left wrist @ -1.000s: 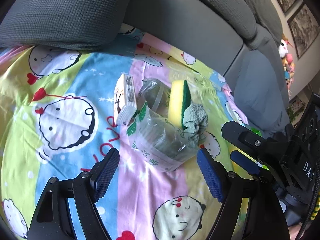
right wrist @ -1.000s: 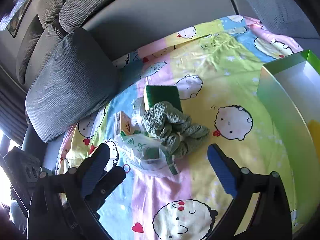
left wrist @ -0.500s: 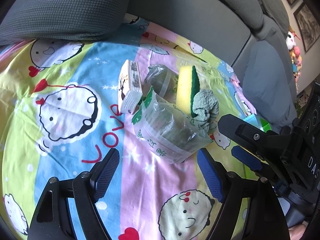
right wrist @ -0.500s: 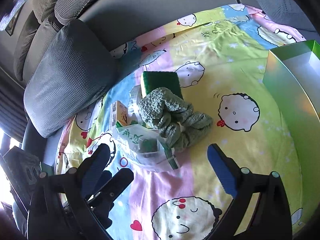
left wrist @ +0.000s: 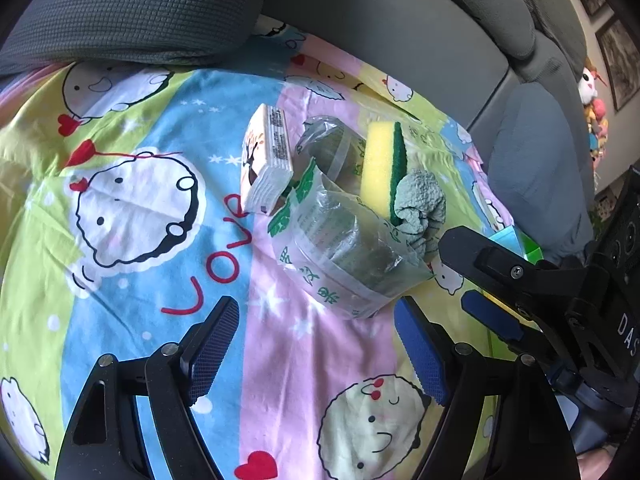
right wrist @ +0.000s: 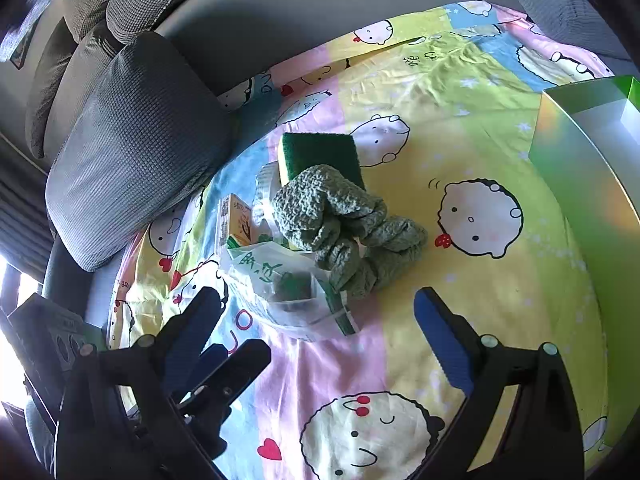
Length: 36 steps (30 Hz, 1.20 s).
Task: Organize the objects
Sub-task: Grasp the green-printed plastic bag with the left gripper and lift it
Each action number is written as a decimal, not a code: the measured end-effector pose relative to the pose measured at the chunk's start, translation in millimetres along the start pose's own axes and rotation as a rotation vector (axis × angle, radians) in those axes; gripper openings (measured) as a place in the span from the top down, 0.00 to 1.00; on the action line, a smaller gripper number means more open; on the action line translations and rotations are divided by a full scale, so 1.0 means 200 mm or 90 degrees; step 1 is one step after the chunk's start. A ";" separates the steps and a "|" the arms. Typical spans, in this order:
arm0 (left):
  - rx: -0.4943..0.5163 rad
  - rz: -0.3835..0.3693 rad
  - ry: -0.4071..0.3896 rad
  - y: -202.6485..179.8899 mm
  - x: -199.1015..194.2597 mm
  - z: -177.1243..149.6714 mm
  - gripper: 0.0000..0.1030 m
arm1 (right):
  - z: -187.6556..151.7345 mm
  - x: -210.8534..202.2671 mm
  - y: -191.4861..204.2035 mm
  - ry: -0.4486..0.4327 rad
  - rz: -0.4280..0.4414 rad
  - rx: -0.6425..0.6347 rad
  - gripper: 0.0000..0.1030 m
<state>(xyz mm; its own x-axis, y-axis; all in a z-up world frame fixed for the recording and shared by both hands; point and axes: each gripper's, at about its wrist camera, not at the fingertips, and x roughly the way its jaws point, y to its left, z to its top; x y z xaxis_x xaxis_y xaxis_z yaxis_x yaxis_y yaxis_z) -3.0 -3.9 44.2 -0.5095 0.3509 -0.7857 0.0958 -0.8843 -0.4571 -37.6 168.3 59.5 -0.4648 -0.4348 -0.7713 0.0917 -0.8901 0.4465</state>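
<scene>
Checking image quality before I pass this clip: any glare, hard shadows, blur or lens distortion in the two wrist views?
Left wrist view: sharp, strong fisheye bending of the sheet, glare on the plastic bag, black vignette corners. Right wrist view: sharp too, sunlight blown out at the lower left edge, deep shadow behind the cushion, the green box stretched at the rim.

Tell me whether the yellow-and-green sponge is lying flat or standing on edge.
On edge: the yellow-and-green sponge stands upright, leaning against the crumpled green cloth.
</scene>
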 end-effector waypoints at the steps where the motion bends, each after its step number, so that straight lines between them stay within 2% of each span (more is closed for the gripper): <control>1: -0.001 -0.002 0.002 0.00 0.00 0.00 0.22 | 0.00 0.00 0.00 0.001 0.000 0.001 0.06; 7: -0.005 -0.024 -0.004 0.01 0.02 0.02 0.22 | 0.00 0.04 -0.02 0.015 0.001 0.010 0.06; 9: -0.014 -0.032 -0.003 0.03 0.02 0.02 0.22 | 0.01 0.07 -0.03 0.026 0.006 0.016 0.09; 14: -0.034 -0.041 0.017 0.05 0.06 0.02 0.22 | 0.06 0.08 0.02 0.010 0.038 -0.003 0.20; 15: -0.034 -0.034 0.017 0.05 0.06 0.02 0.22 | 0.07 0.10 0.04 0.011 0.047 -0.009 0.22; 17: -0.034 -0.014 0.009 0.07 0.03 0.02 0.22 | 0.07 0.13 0.07 0.023 0.048 -0.025 0.33; 20: -0.045 0.006 0.013 0.10 0.01 0.02 0.22 | 0.06 0.18 0.11 0.042 0.037 -0.046 0.42; 22: -0.065 0.019 0.017 0.13 -0.01 0.01 0.22 | 0.05 0.21 0.10 0.062 0.061 -0.041 0.43; 27: -0.109 0.013 0.000 0.22 -0.12 0.00 0.22 | -0.01 0.24 0.16 0.095 0.113 -0.052 0.41; 32: -0.124 0.039 -0.011 0.29 -0.18 -0.02 0.22 | -0.08 0.27 0.21 0.137 0.176 -0.041 0.41; 36: -0.142 0.017 -0.012 0.33 -0.19 -0.02 0.22 | -0.10 0.27 0.27 0.151 0.210 -0.050 0.41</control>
<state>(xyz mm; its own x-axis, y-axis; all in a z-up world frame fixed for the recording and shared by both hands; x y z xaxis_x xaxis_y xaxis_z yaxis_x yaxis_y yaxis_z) 26.1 -74.6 41.8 -0.5195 0.3208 -0.7919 0.2952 -0.8023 -0.5187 -39.3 94.1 32.5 -0.1845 -0.7098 -0.6798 0.2734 -0.7014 0.6582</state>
